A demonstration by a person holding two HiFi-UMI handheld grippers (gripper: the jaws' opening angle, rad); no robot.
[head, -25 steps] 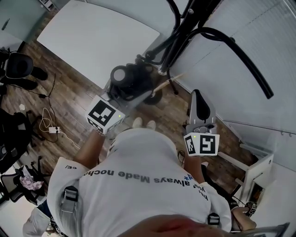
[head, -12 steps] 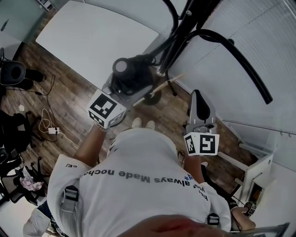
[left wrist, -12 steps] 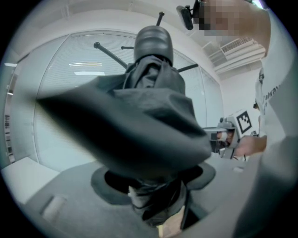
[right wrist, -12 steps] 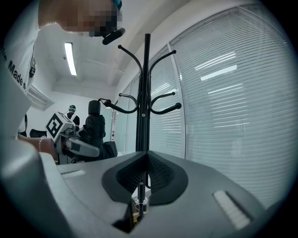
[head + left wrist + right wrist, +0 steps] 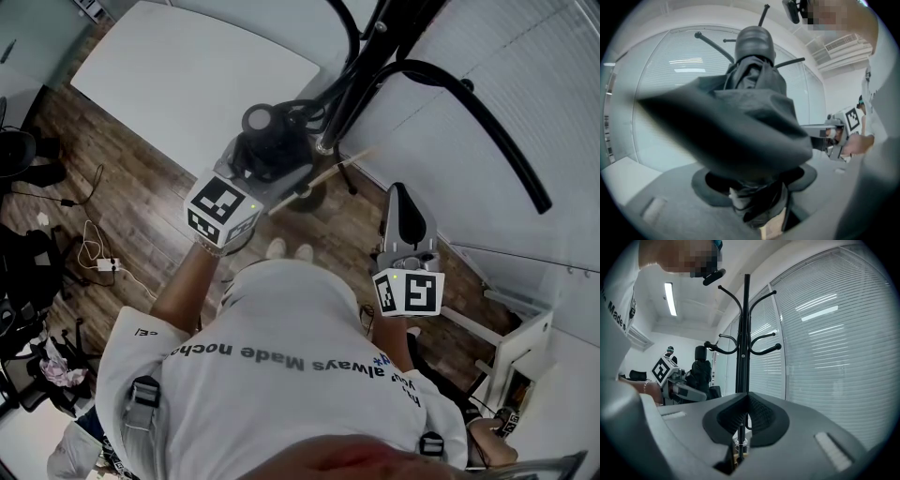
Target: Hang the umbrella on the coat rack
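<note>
- Left gripper (image 5: 757,201) has its jaws spread wide and clamped round the folded black umbrella (image 5: 750,117); the umbrella stands upright, rounded cap on top, just left of the coat rack (image 5: 375,52)
- Right gripper (image 5: 747,416) sits out on the right, jaws pressed together on nothing, pointing at the rack's pole
- First worry: the grip looks to be on soft, bunched fabric, not a firm shaft, so tilting toward a hook could let the bundle slide through the pads
- Second: no strap or loop can be made out here, and if nothing catches the curved hook (image 5: 765,350) on release, the umbrella goes down to the wooden floor (image 5: 141,187)
- Third: the rack's arms crowd the near side, so a bump from the cap could rock that slim stand, and the right gripper is not steadying it
- Fourth: loose cloth fills most of the left gripper view, so the hook is easy to misjudge from there
</note>
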